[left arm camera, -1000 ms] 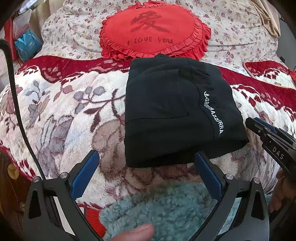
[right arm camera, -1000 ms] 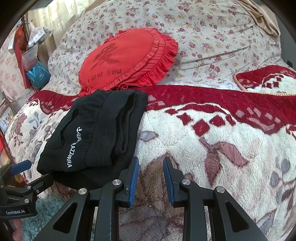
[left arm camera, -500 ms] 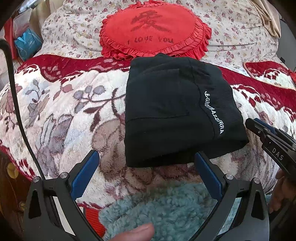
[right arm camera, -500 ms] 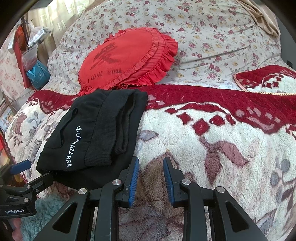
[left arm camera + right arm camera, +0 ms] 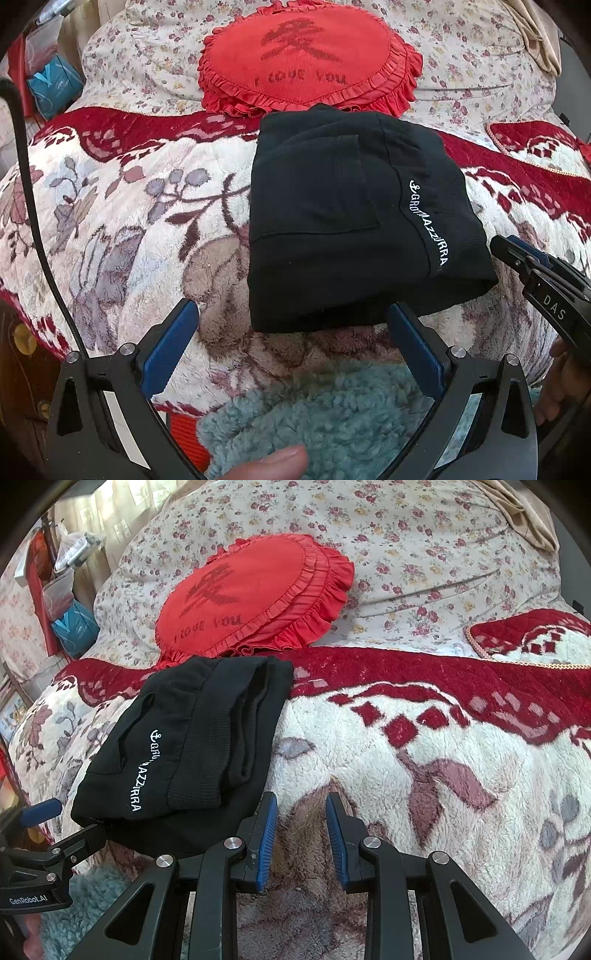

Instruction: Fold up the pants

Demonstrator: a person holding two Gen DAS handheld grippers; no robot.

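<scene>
While both grippers hovered low at the blanket's (image 5: 122,206) near edge, the left gripper (image 5: 291,336) gaped wide, empty; the right gripper (image 5: 301,825) stood narrowly parted, empty; folded pants (image 5: 347,229) lay just beyond the left fingertips, beside the right's.

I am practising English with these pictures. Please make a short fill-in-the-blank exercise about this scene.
1. The folded pants are ____ in colour.
2. The heart-shaped cushion behind them reads "I ____ YOU".
3. The left gripper is ____, with nothing between its fingers.
4. The right gripper rests beside the pants over the ____.

Missing words: black; LOVE; open; blanket
</scene>
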